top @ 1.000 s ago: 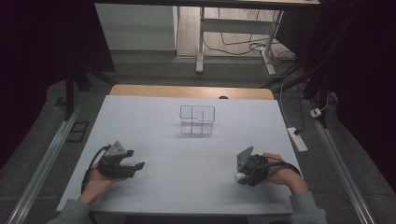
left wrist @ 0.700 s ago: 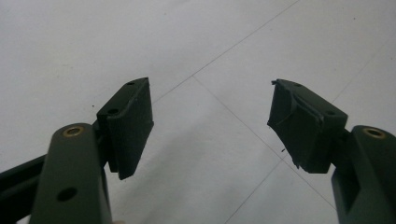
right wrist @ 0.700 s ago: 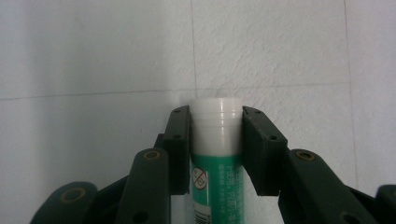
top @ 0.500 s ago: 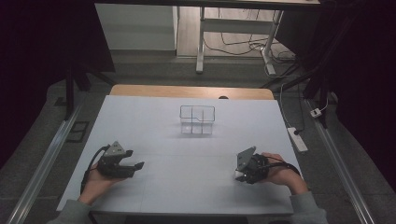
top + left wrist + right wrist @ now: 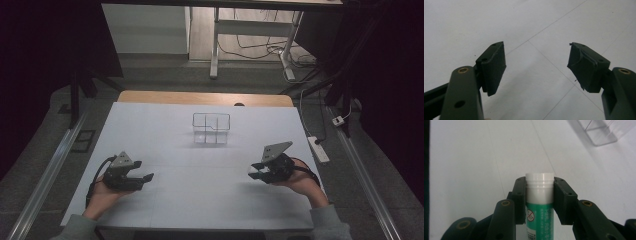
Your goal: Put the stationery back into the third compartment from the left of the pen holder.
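Left hand: I see my left hand (image 5: pixel 102 192) at the near left part of the table, it holds the left gripper (image 5: pixel 145 177) low over the white surface
Left gripper jaws: in the left gripper view the two black jaws stand wide apart, with nothing between them; I see only the white table sheet (image 5: pixel 544 30) with thin fold lines under them
Right hand: my right hand (image 5: pixel 300 181) is at the near right part of the table and holds the right gripper (image 5: pixel 254 171), which points toward the left in the high view
Right gripper jaws: in the right gripper view the jaws are closed on a green tube (image 5: pixel 539 202) with a white cap (image 5: pixel 539 178); the pads press on both sides just under the cap
Tube: it lies along the jaws, the cap end sticks out a little past the pads; there is small print and a round prohibition sign on the green label, I cannot read the text
Clear container: a transparent box with compartments (image 5: pixel 211 128) stands farther, about the middle of the table, well apart from both grippers; its corner (image 5: pixel 599 132) shows at the top right of the right gripper view
Far side: a wooden table edge (image 5: pixel 200 97), then the floor with a power strip (image 5: pixel 318 148) at the right
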`<action>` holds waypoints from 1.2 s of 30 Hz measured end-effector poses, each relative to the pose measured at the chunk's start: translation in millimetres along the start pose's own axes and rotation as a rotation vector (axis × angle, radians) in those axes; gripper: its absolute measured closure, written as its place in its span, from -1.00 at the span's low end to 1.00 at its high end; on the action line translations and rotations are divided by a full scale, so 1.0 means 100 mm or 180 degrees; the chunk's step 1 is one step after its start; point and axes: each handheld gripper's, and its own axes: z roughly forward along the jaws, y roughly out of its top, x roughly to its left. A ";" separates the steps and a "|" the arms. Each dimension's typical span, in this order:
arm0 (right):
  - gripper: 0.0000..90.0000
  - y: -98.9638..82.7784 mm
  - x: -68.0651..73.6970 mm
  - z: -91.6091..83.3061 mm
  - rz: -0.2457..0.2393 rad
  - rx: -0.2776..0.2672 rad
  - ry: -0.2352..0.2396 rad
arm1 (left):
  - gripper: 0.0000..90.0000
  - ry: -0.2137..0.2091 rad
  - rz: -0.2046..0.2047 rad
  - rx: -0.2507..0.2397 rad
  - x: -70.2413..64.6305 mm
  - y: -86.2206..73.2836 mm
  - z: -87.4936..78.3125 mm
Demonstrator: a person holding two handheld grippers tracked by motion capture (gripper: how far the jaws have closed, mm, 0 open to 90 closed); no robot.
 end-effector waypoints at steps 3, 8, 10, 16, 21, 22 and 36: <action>0.45 0.03 -0.02 -0.03 0.0125 -0.0159 -0.0010 | -0.34 0.0000 -0.0004 0.0001 0.00 0.00 0.00; 0.45 0.07 -0.04 -0.02 0.0353 -0.0419 -0.0085 | -0.34 0.0000 -0.0013 -0.0007 0.00 0.00 0.00; 0.45 0.08 -0.04 -0.01 0.0410 -0.0448 -0.0133 | -0.34 0.0001 -0.0008 -0.0003 0.00 0.00 0.00; 0.45 0.09 -0.07 0.03 0.0692 -0.0503 -0.0372 | -0.34 0.0001 -0.0012 -0.0001 0.00 0.00 0.00; 0.45 0.08 -0.10 0.03 0.0845 -0.0574 -0.0465 | -0.34 0.0008 -0.0010 0.0001 0.00 0.00 0.00; 0.45 0.08 -0.10 0.03 0.0851 -0.0600 -0.0482 | -0.34 0.0012 -0.0006 0.0000 0.00 0.00 0.00; 0.45 0.10 -0.10 -0.01 0.1019 -0.1055 -0.0713 | -0.34 0.0019 -0.0010 0.0001 -0.01 -0.01 -0.01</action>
